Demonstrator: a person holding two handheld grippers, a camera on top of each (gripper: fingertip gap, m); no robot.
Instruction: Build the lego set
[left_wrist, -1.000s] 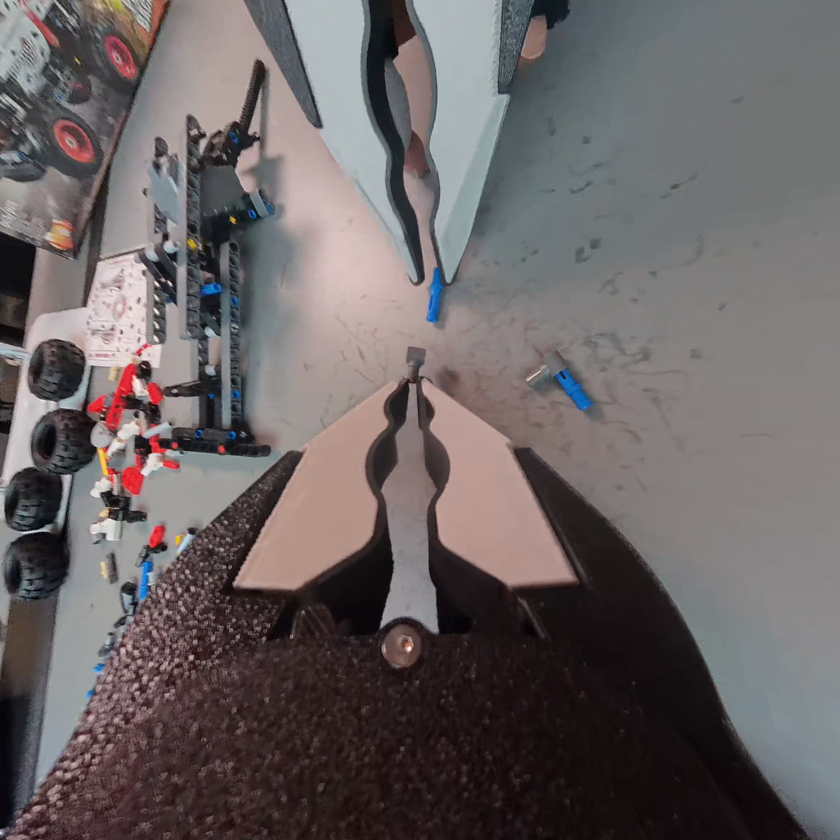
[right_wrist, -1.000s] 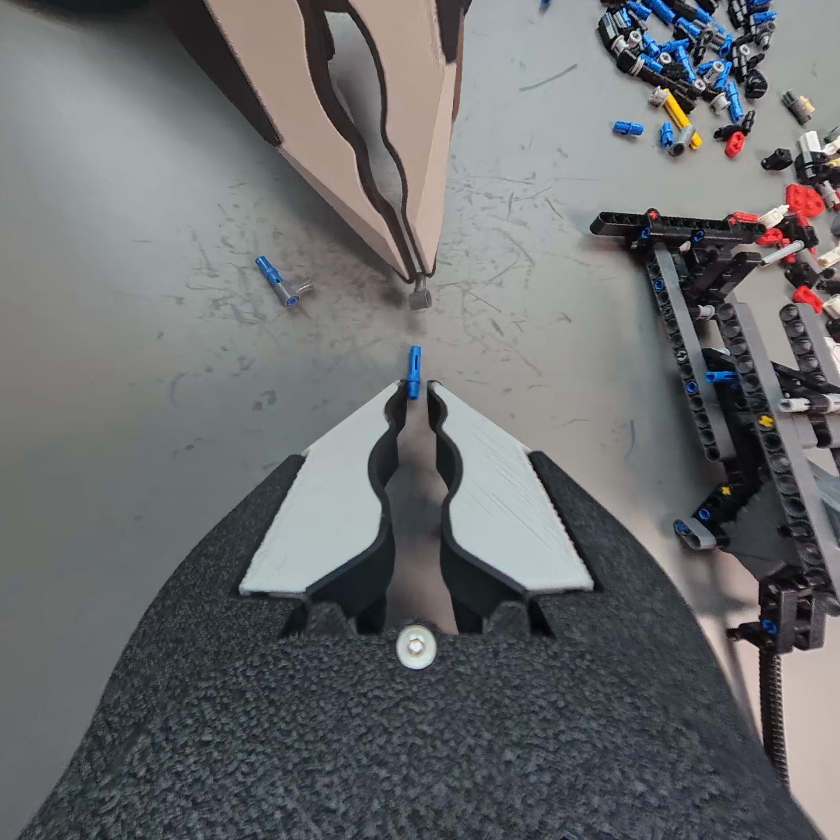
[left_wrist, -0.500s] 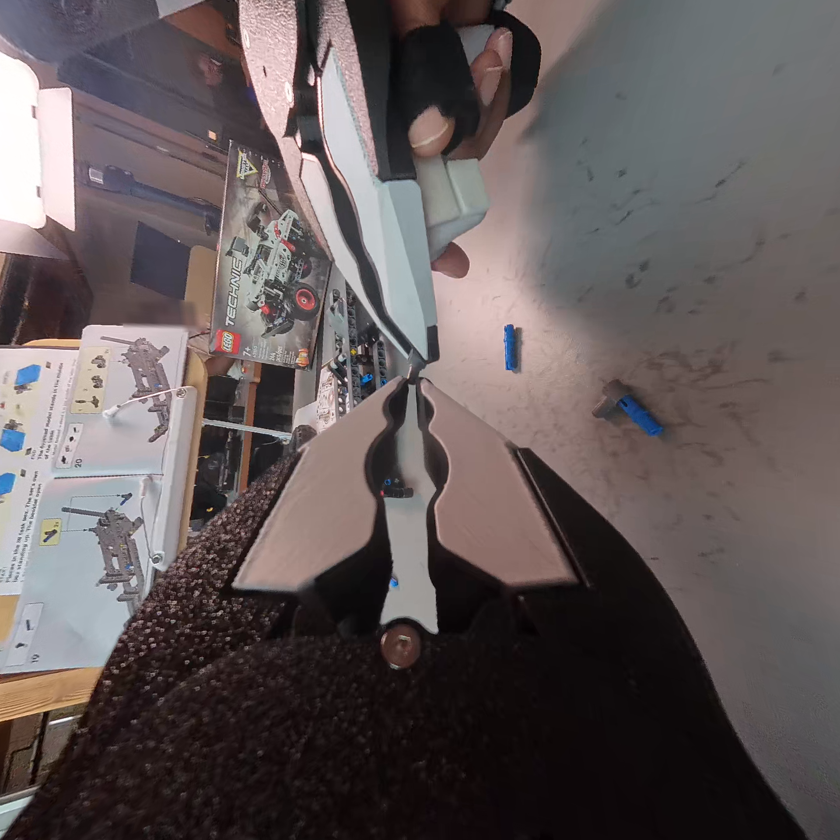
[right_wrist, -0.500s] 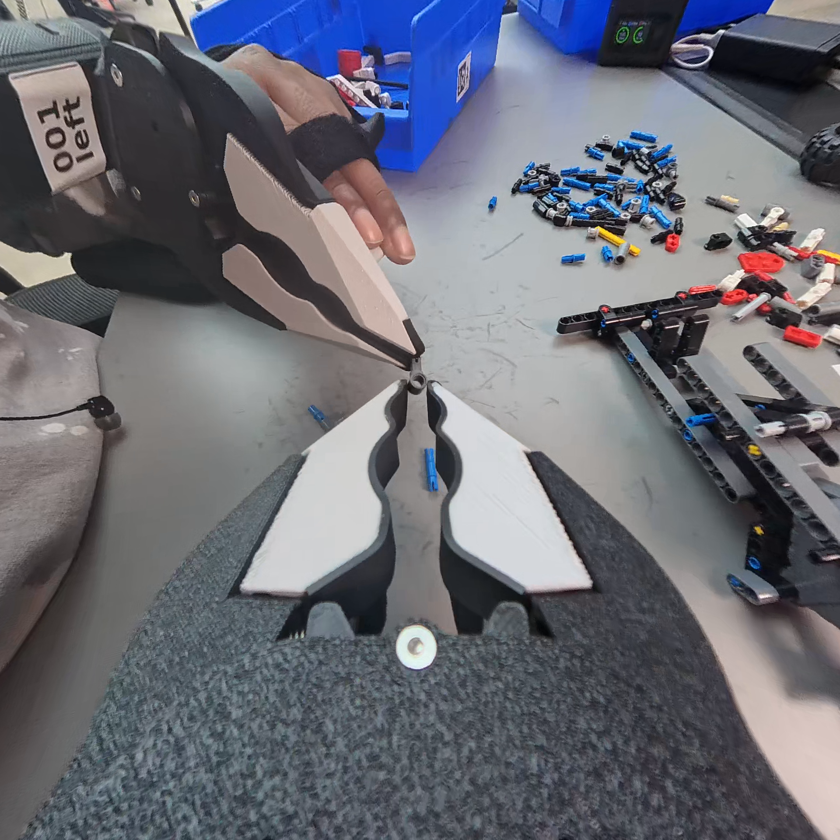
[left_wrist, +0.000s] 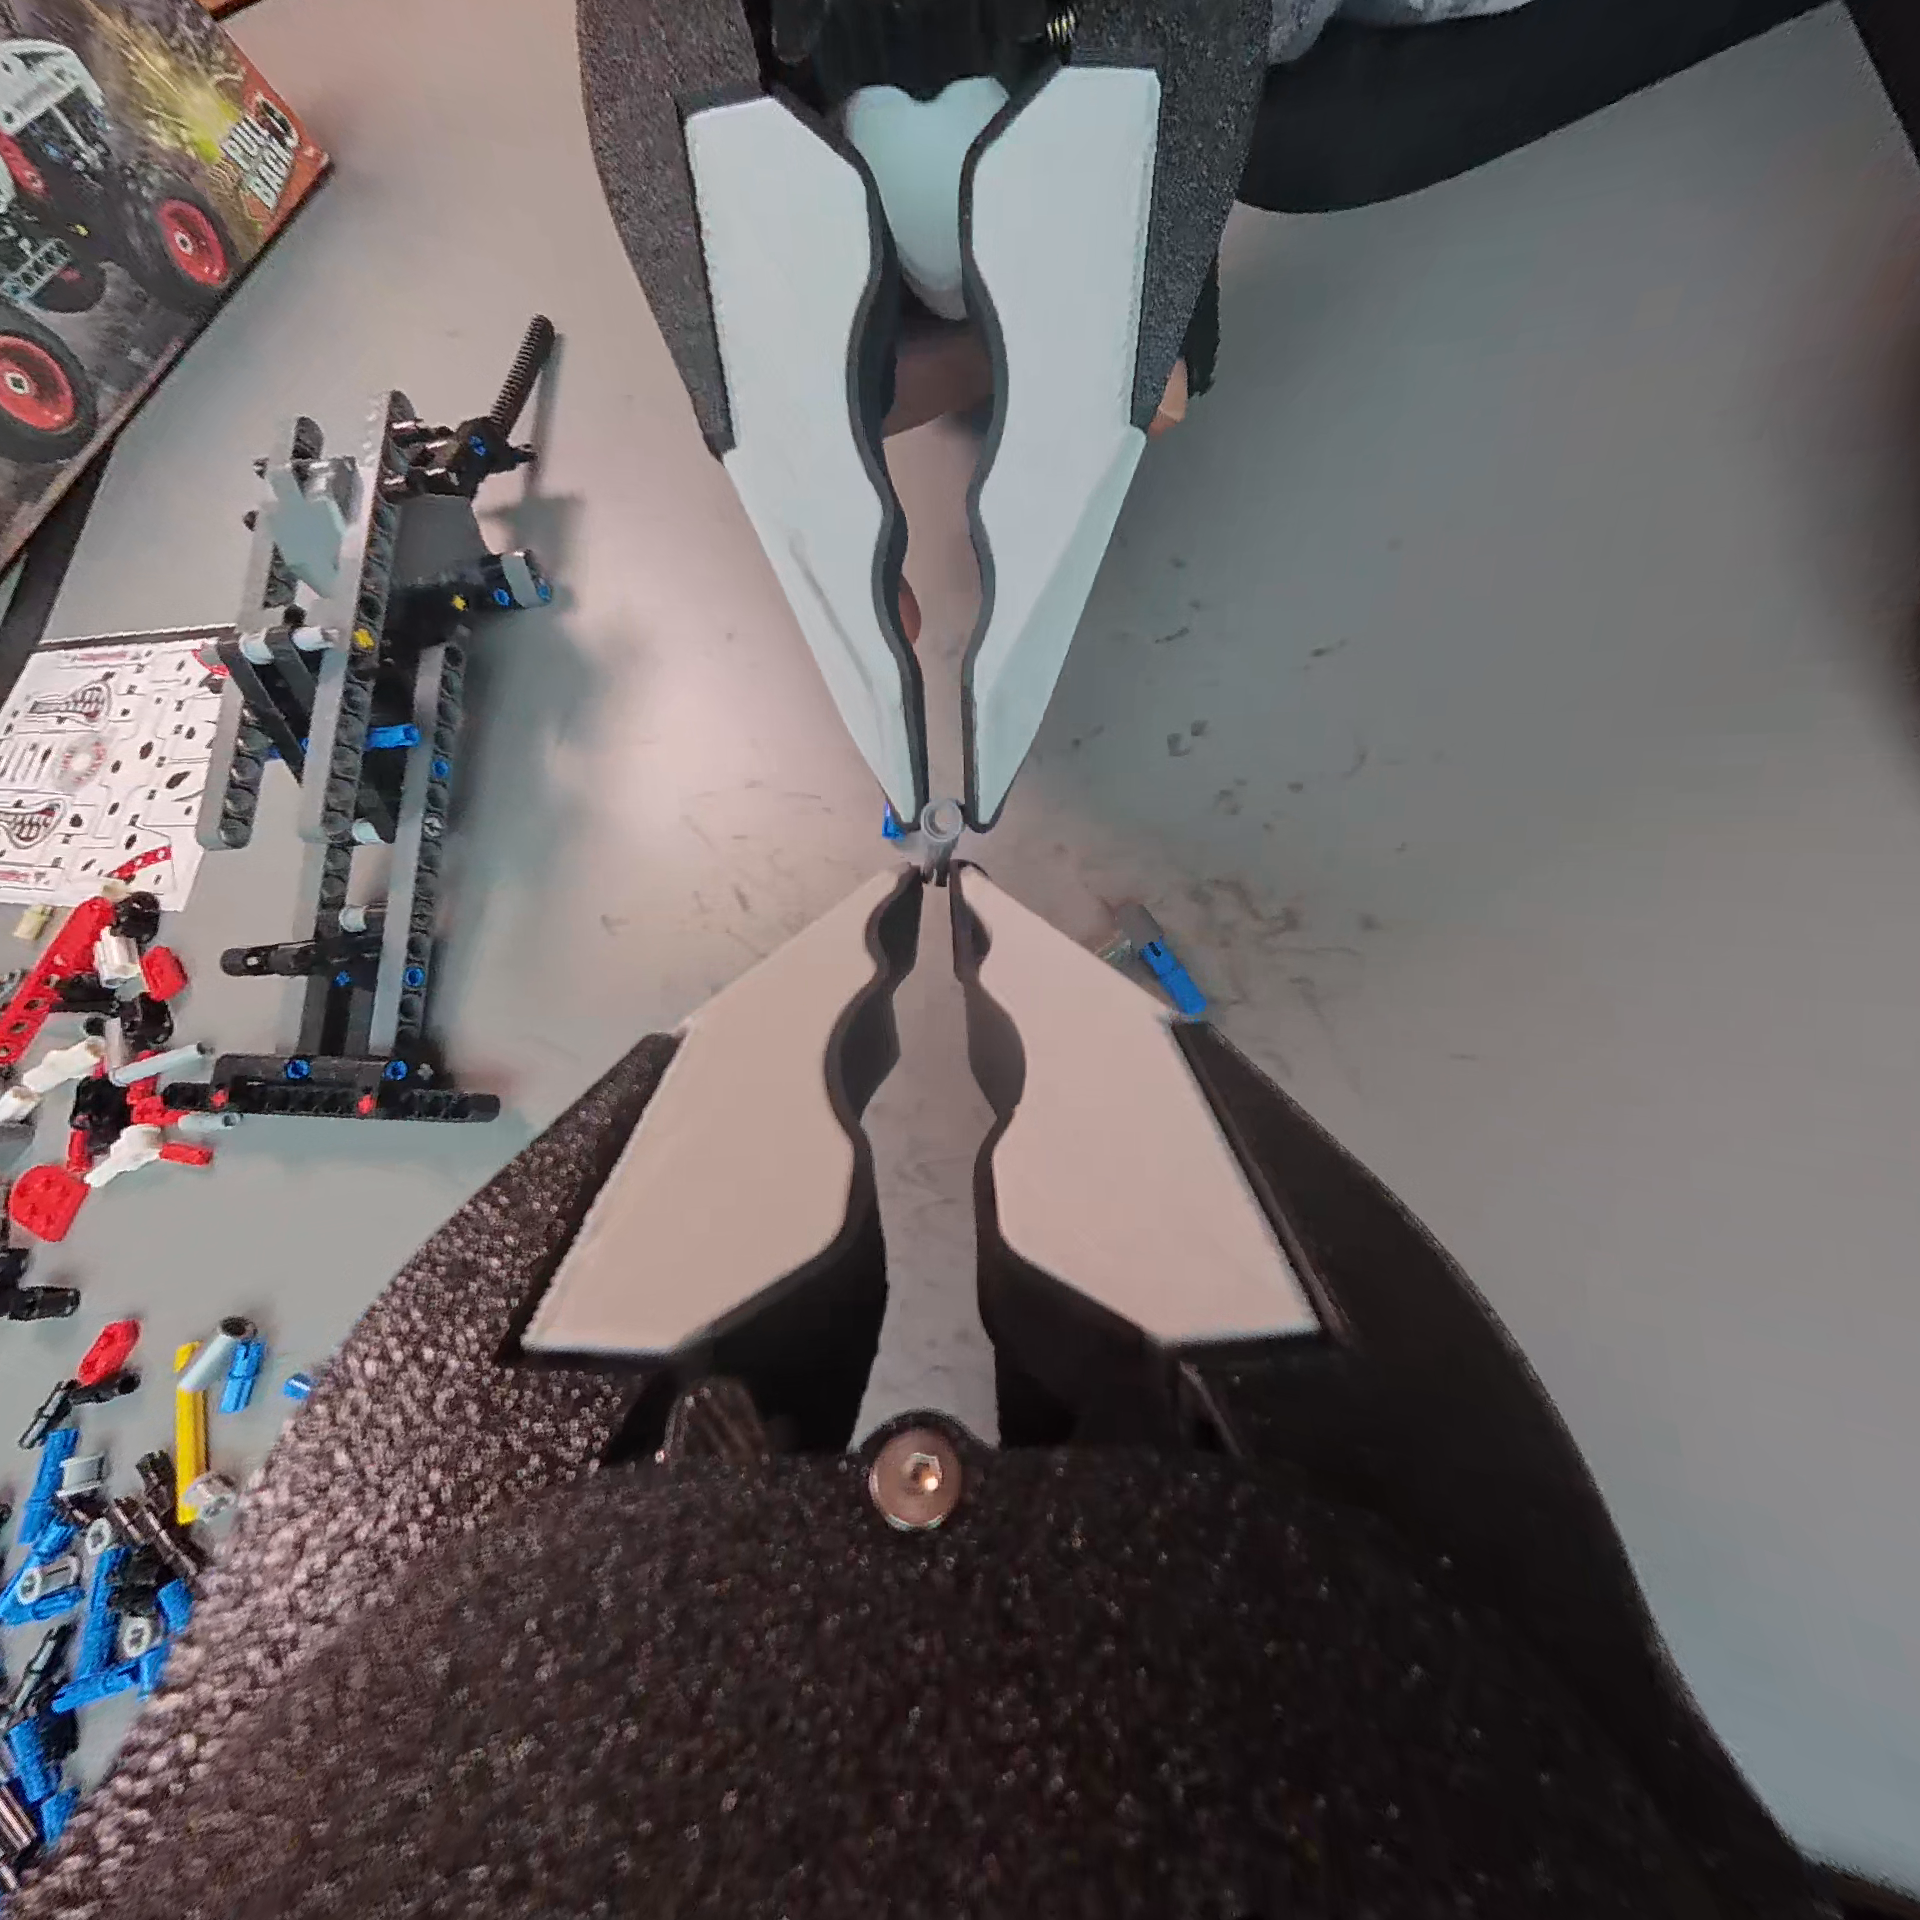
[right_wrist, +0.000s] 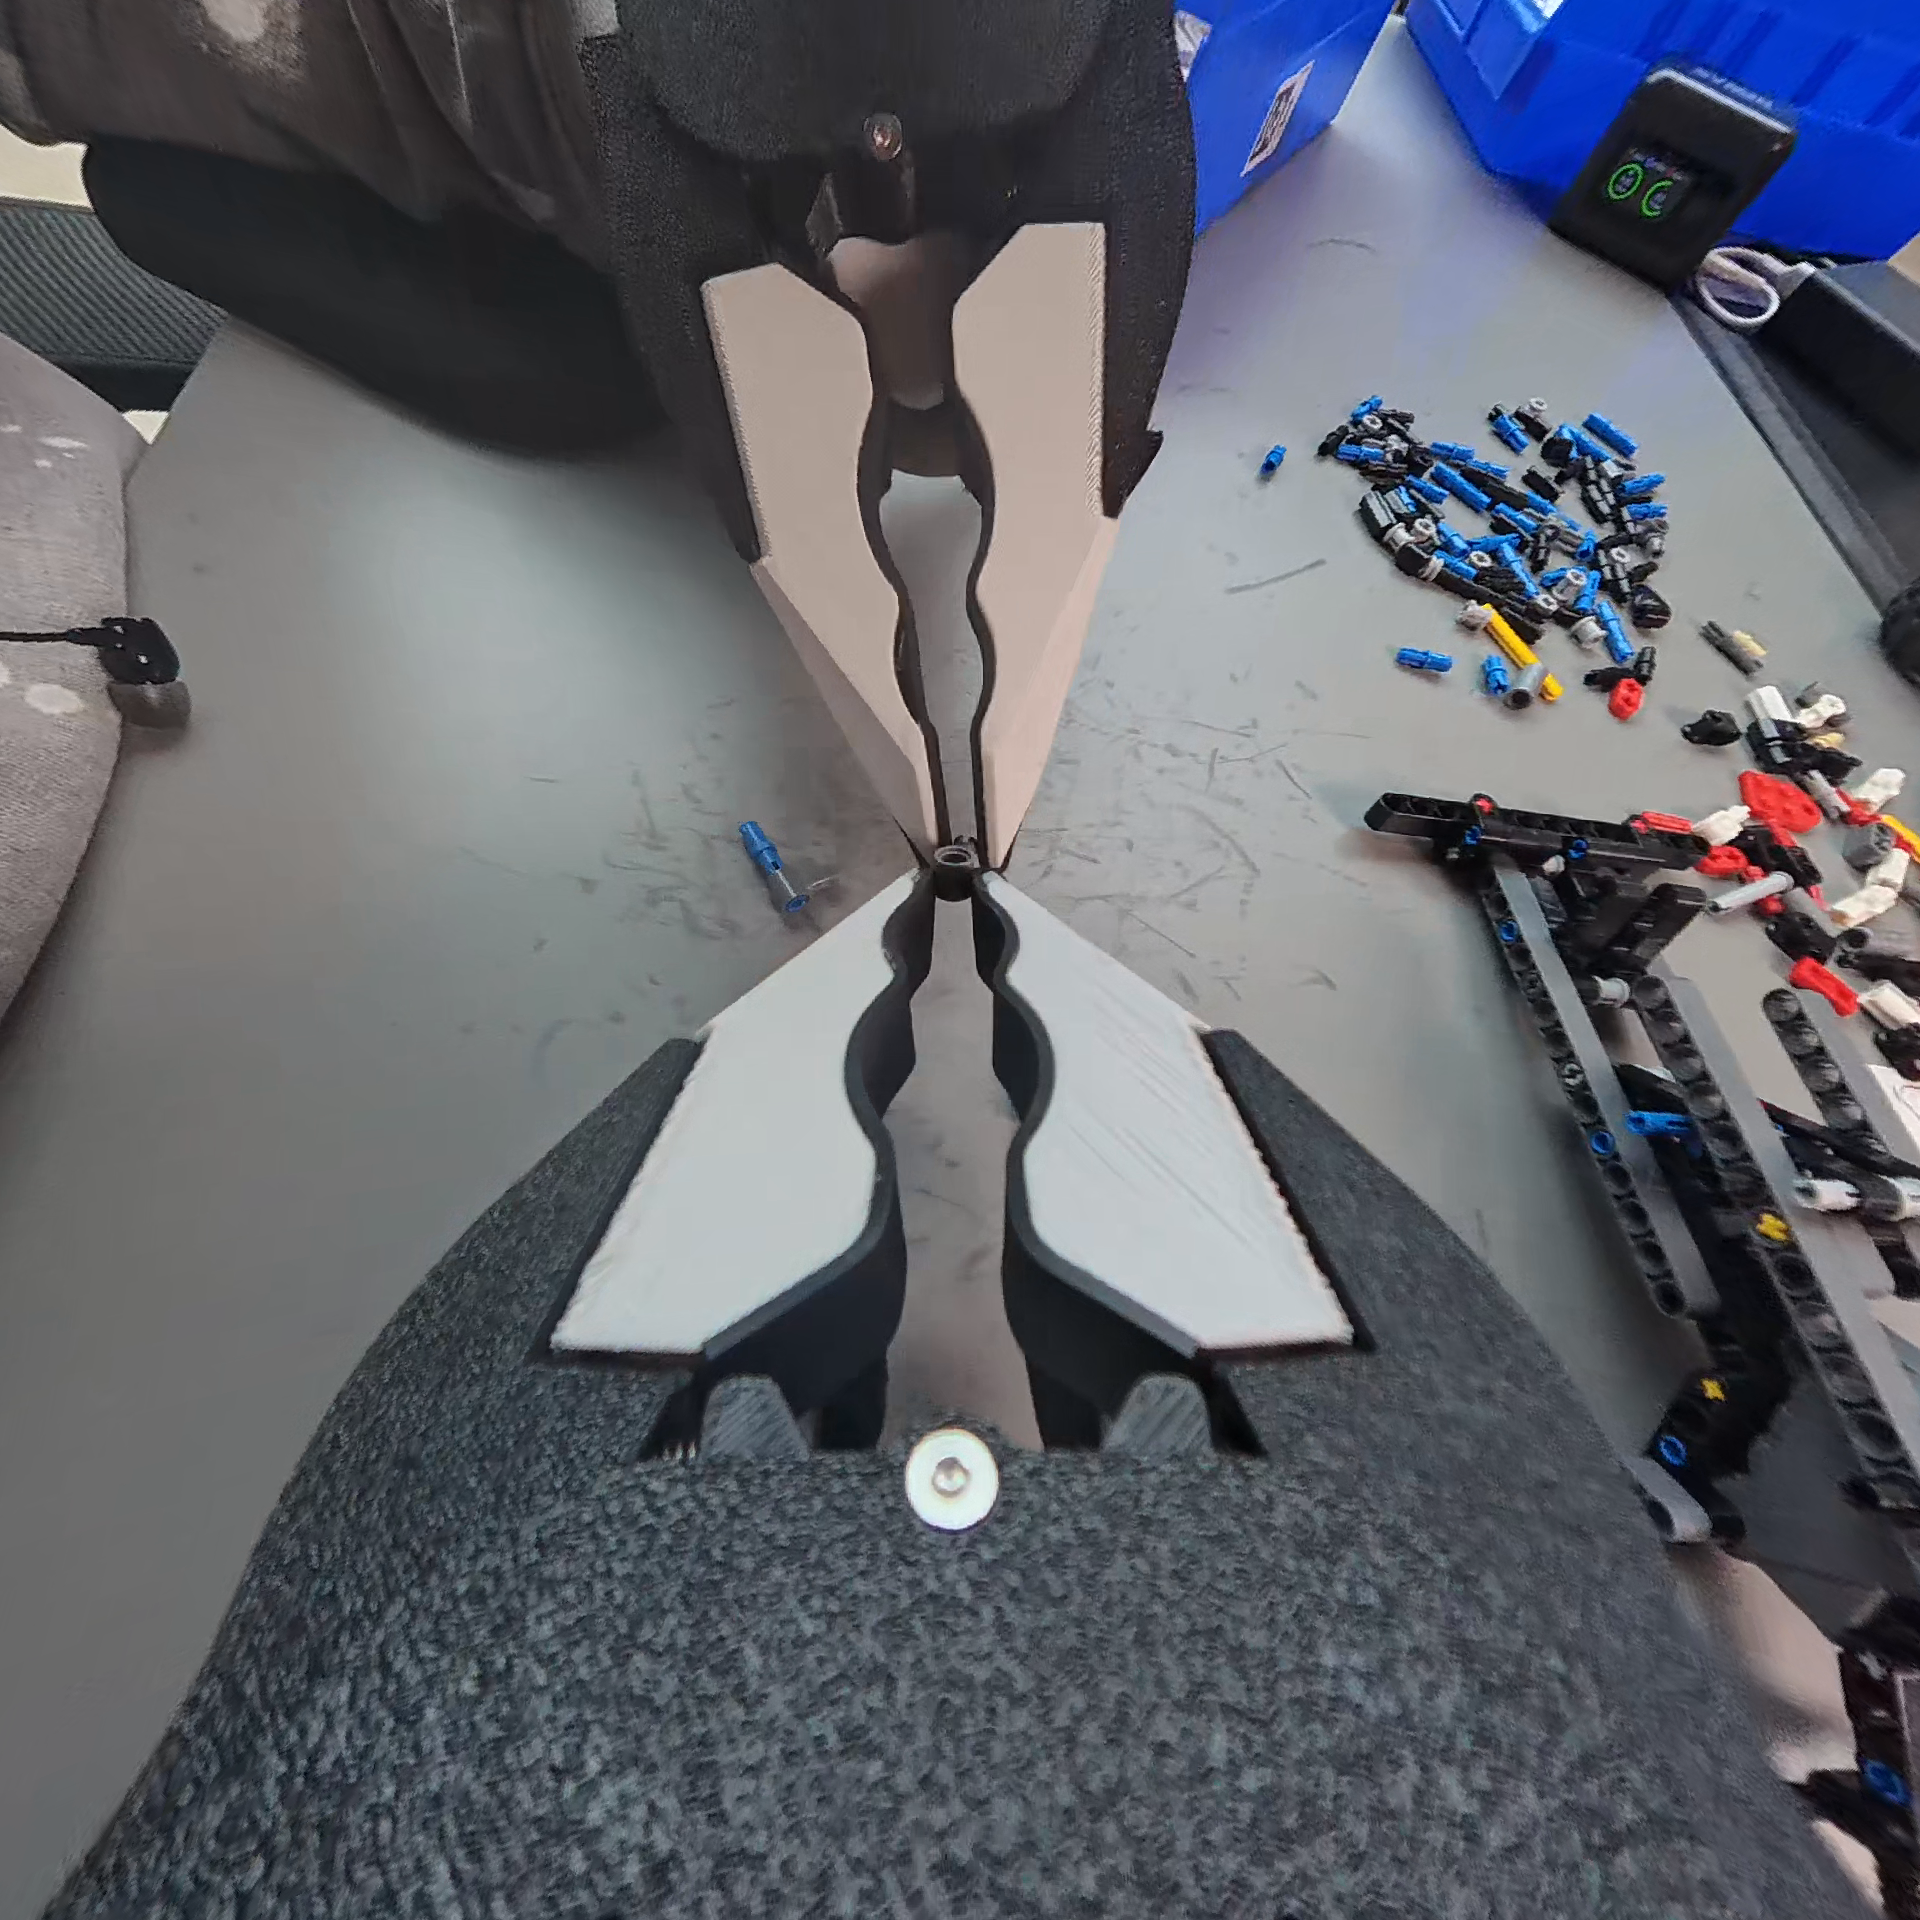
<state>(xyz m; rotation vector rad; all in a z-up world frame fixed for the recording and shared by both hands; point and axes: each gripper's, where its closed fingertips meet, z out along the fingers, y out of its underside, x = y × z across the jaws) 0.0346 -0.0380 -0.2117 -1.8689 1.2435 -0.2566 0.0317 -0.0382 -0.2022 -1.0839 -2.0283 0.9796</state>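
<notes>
A small grey connector (left_wrist: 940, 823) sits between the two grippers, which meet tip to tip above the grey table. My left gripper (left_wrist: 935, 881), with tan fingers, is shut on its lower stem. My right gripper (left_wrist: 943, 816), with pale grey fingers, comes from the far side and pinches its round head. The right wrist view shows the same: connector (right_wrist: 953, 862), right gripper (right_wrist: 951, 888), left gripper (right_wrist: 954, 840). A bit of blue (left_wrist: 890, 826) shows beside the right tip. The black and grey chassis (left_wrist: 353, 748) lies to the left, and also shows in the right wrist view (right_wrist: 1662, 1039).
A blue pin joined to a grey connector (right_wrist: 774, 868) lies close to the tips. Piles of small parts (right_wrist: 1507, 540) and red and white pieces (left_wrist: 94, 1039) lie by the chassis. A sticker sheet (left_wrist: 94, 769), the set's box (left_wrist: 104, 208), blue bins (right_wrist: 1299, 83) and a black device (right_wrist: 1662, 177) ring the table. The tips of both grippers are at nearly the same place.
A second ago my right gripper held a blue pin, which then lay on the table. Both grippers have swung to face each other, and the right tips now pinch the connector.
</notes>
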